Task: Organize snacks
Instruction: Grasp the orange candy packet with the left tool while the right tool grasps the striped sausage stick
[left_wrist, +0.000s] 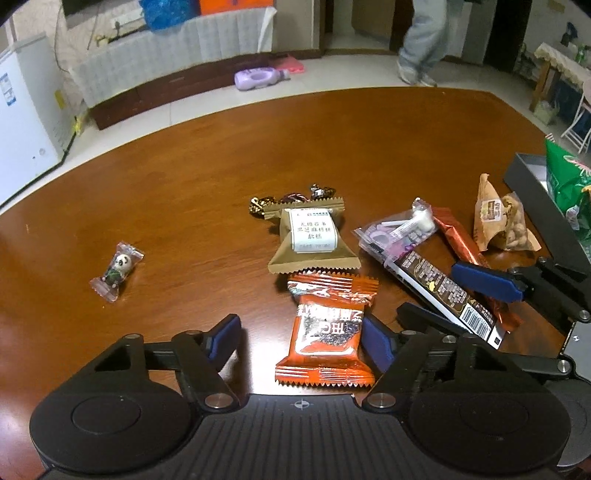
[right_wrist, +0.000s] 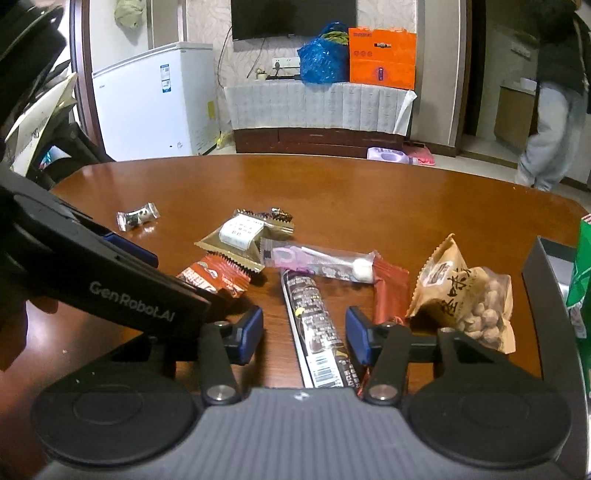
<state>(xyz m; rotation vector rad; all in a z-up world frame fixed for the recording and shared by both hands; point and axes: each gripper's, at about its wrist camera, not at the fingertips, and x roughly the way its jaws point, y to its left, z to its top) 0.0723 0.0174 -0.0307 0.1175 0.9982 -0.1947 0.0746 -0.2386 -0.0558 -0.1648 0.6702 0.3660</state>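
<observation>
Snacks lie on a brown table. My left gripper is open, its jaws on either side of an orange-red packet, also in the right wrist view. My right gripper is open around a long black bar, which also shows in the left wrist view. Nearby lie a tan packet, a clear lollipop bag, a red bar, a peanut bag and a panda candy.
A dark open box with a green bag in it stands at the right edge. Foil candies lie behind the tan packet. A person stands beyond the table, near a white freezer.
</observation>
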